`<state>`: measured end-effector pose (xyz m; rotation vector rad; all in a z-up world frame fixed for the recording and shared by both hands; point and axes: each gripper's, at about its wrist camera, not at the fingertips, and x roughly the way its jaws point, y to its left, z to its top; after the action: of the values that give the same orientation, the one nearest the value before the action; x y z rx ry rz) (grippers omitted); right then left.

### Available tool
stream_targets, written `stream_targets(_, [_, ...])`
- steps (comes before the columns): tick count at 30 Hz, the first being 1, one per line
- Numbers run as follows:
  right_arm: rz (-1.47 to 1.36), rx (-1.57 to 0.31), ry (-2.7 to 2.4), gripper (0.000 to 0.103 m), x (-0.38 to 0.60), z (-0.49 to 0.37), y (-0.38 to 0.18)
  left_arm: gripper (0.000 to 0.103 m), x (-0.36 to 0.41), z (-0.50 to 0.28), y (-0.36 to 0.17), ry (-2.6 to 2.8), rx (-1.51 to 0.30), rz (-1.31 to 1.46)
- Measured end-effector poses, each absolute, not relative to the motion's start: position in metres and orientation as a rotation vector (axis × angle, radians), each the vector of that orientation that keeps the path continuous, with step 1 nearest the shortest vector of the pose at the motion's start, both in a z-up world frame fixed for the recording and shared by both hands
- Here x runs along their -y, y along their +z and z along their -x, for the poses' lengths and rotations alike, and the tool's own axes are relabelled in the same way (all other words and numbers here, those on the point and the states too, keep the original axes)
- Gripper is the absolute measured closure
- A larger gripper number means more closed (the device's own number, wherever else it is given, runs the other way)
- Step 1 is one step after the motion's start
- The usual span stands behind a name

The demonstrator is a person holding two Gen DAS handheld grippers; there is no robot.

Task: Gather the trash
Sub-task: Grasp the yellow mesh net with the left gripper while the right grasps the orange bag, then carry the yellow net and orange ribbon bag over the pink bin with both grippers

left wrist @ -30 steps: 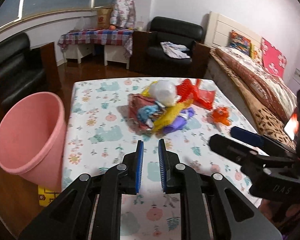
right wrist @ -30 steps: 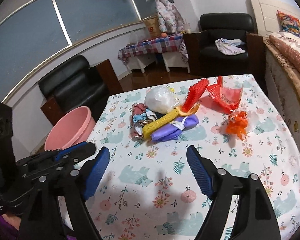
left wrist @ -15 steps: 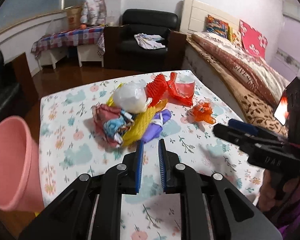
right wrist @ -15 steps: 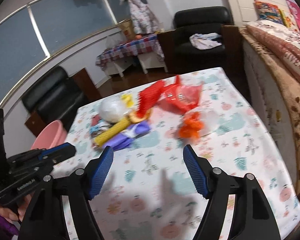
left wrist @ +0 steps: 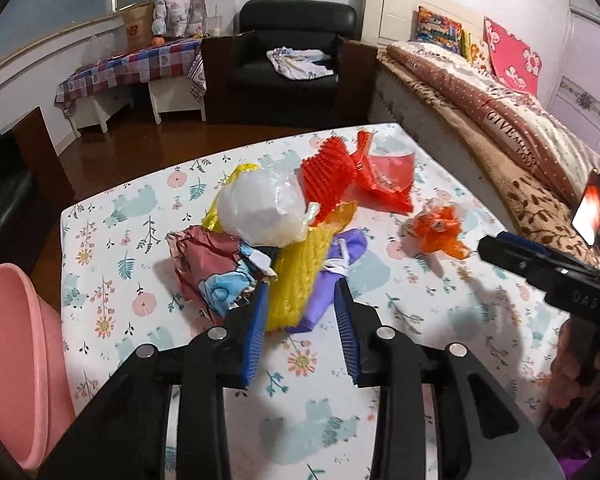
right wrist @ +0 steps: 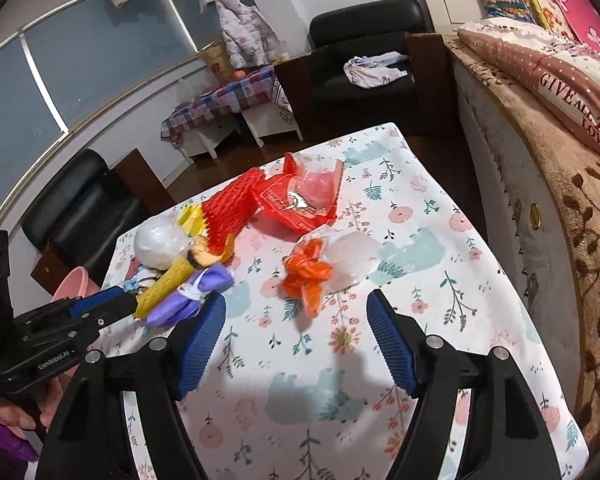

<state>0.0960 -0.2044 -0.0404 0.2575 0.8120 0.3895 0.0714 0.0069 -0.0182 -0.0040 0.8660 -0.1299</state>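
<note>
A heap of trash lies on the table [left wrist: 112, 248], which wears a cloth printed with flowers and bears. In the left wrist view the left gripper [left wrist: 302, 314] sits at six o'clock, its jaws opening, with the near ends of the yellow foam net [left wrist: 300, 276] and the purple wrapper [left wrist: 336, 276] lying between the blue pads, which do not press on them. Above these, toward twelve o'clock, rest a white plastic bag [left wrist: 260, 212], a red foam net [left wrist: 328, 172] and a red plastic bag [left wrist: 384, 180]; a crumpled printed wrapper [left wrist: 208, 264] lies at ten o'clock. The pink bucket [left wrist: 16, 360] stands off the table edge at eight o'clock. The right gripper [right wrist: 296, 344] hangs with its jaws wide apart and empty, the orange wrapper [right wrist: 306, 276] just beyond its tips at twelve o'clock.
</note>
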Motion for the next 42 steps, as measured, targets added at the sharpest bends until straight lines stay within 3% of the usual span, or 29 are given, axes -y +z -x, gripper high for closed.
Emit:
stream_targets(9, [-0.270, -0.839, 0.399, 0.028, 0.201, -0.120, -0.051, 0.070, -0.007, -0.086, -0.036, -0.085, -0.905, -0.032])
stream_targets(14, [-0.282, -0.864, 0.411, 0.028, 0.197, -0.130, -0.058, 0.094, -0.012, -0.083, -0.035, -0.085, -0.890, -0.002])
stream_targets(21, [-0.275, -0.886, 0.384, 0.028, 0.189, -0.138, -0.065, 0.095, -0.011, -0.065, -0.024, -0.114, -0.863, 0.002])
stream_targets(24, [-0.293, -0.909, 0.378, 0.038, 0.191, -0.138, -0.070, 0.095, -0.010, -0.053, -0.015, -0.134, -0.845, 0.011])
stream_targets(27, [-0.311, -0.935, 0.374, 0.061, 0.193, -0.141, -0.076, 0.095, -0.010, -0.042, -0.008, -0.144, -0.831, 0.025])
stream_targets(29, [-0.319, -0.942, 0.374, 0.087, 0.194, -0.141, -0.077, 0.095, -0.009, -0.033, -0.004, -0.148, -0.818, 0.034])
stream_targets(32, [-0.325, -0.942, 0.380, 0.094, 0.196, -0.137, -0.076, 0.095, -0.010, -0.023, 0.001, -0.152, -0.799, 0.051])
stream_targets(42, [-0.312, -0.869, 0.420, 0.094, 0.199, -0.090, -0.045, 0.095, -0.021, 0.006, 0.018, -0.132, -0.736, 0.094])
